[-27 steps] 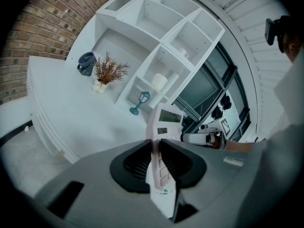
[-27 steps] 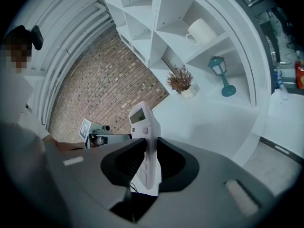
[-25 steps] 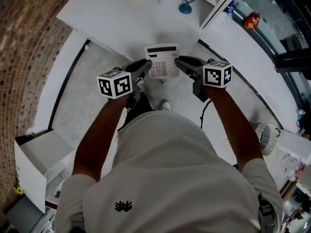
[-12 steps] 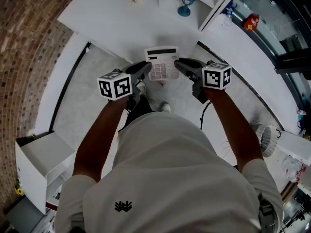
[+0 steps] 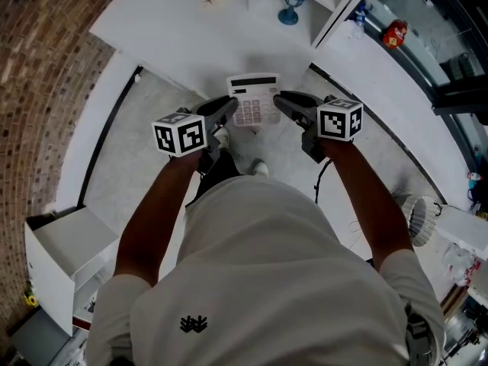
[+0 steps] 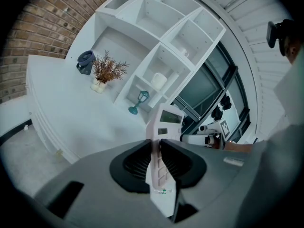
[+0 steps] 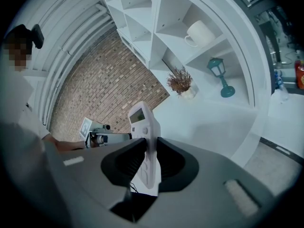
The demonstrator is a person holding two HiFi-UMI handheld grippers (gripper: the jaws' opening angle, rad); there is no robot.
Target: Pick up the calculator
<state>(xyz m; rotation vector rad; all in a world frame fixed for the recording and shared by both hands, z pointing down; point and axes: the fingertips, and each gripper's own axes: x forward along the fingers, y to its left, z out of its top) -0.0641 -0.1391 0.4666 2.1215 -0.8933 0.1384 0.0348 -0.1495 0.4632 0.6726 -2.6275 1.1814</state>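
A white calculator [image 5: 254,99] hangs in the air above the floor, just in front of the white counter [image 5: 183,40], with a gripper on each side edge. My left gripper [image 5: 231,107] is shut on its left edge and my right gripper [image 5: 279,101] is shut on its right edge. In the left gripper view the calculator [image 6: 160,146] stands edge-on between the dark jaws, display end away from me. The right gripper view shows the calculator [image 7: 146,146] pinched the same way, with the other gripper [image 7: 97,137] beyond it.
A white shelf unit [image 6: 161,56] stands at the back of the counter with a dried-plant vase [image 6: 105,72], a teal lantern [image 6: 138,101] and a white mug [image 7: 199,34]. A brick wall [image 5: 38,75] is at the left, a white box [image 5: 57,254] on the floor.
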